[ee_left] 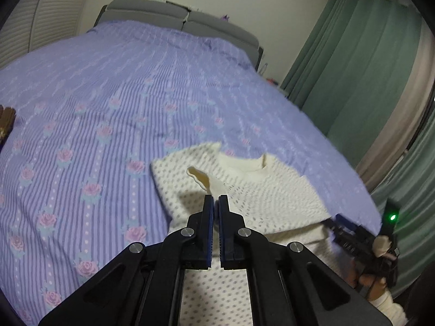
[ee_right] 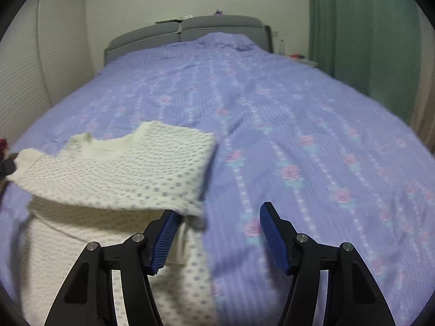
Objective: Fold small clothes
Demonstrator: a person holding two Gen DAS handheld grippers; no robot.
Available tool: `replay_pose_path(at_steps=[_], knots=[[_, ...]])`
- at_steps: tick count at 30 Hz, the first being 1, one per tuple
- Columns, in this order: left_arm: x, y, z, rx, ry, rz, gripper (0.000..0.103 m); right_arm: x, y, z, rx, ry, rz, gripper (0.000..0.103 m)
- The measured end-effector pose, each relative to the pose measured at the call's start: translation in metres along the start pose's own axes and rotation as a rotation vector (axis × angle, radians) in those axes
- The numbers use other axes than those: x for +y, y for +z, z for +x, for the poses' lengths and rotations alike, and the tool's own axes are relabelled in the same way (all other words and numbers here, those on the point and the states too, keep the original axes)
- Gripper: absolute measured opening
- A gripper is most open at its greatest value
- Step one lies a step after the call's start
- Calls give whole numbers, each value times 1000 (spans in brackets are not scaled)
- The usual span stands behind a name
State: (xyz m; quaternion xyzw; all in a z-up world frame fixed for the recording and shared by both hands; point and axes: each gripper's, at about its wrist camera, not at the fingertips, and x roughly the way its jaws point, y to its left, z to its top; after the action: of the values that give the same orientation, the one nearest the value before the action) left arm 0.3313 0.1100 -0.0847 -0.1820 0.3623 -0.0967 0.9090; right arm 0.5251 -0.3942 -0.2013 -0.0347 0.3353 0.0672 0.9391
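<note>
A cream open-knit sweater [ee_left: 261,190] lies on the purple floral bedspread [ee_left: 108,108], its upper part folded over the lower part. My left gripper [ee_left: 216,199] is shut on a cream strip of the sweater, a cuff or hem edge [ee_left: 202,180], and holds it just above the knit. In the right wrist view the sweater [ee_right: 122,171] sits at the left, with its neckline facing away. My right gripper [ee_right: 218,217] is open and empty, its left finger right at the sweater's folded right edge, over the bedspread [ee_right: 299,135]. The right gripper also shows in the left wrist view [ee_left: 341,224].
A grey headboard [ee_left: 179,16] stands at the far end of the bed. Green curtains [ee_left: 353,68] hang along the right side. A dark brown object [ee_left: 6,121] lies at the bed's left edge. A louvred wardrobe [ee_right: 27,68] stands on the left.
</note>
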Motion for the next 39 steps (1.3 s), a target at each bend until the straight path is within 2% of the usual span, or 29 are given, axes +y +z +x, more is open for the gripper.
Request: replay_pose_path(at_steps=[5, 6, 7, 8, 12, 16, 19, 20, 21, 26, 29, 31, 39], knots=[[14, -22, 20, 59, 59, 11, 5, -5, -2, -1, 11, -89, -54, 61], [15, -27, 21, 68, 65, 14, 5, -4, -4, 0, 18, -137, -78, 60], [16, -31, 24, 80, 65, 13, 5, -4, -5, 3, 27, -225, -126, 58], [16, -33, 25, 85, 68, 16, 5, -6, -6, 5, 32, -259, -141, 57], [11, -36, 29, 86, 91, 45, 6, -24, -9, -3, 40, -154, -44, 57], [3, -37, 27, 88, 114, 107, 8, -16, -11, -22, -3, -135, -79, 57], [1, -37, 22, 79, 137, 131, 26, -8, -13, -29, -11, -121, -113, 57], [0, -38, 19, 73, 148, 134, 38, -7, -13, -31, -12, -105, -120, 57], [0, -38, 14, 63, 165, 134, 44, -4, -13, -30, -6, -102, -126, 57], [-8, -49, -20, 60, 190, 174, 53, -3, -15, -43, 7, -88, -134, 57], [-17, -62, -47, 42, 220, 232, 55, -9, -20, -68, 1, -52, -102, 57], [-22, -71, -61, 41, 221, 230, 55, -12, -26, -89, -14, -36, -99, 57], [-32, -131, -103, 84, 120, 134, 55, -15, -68, -149, 15, 48, -87, 57]])
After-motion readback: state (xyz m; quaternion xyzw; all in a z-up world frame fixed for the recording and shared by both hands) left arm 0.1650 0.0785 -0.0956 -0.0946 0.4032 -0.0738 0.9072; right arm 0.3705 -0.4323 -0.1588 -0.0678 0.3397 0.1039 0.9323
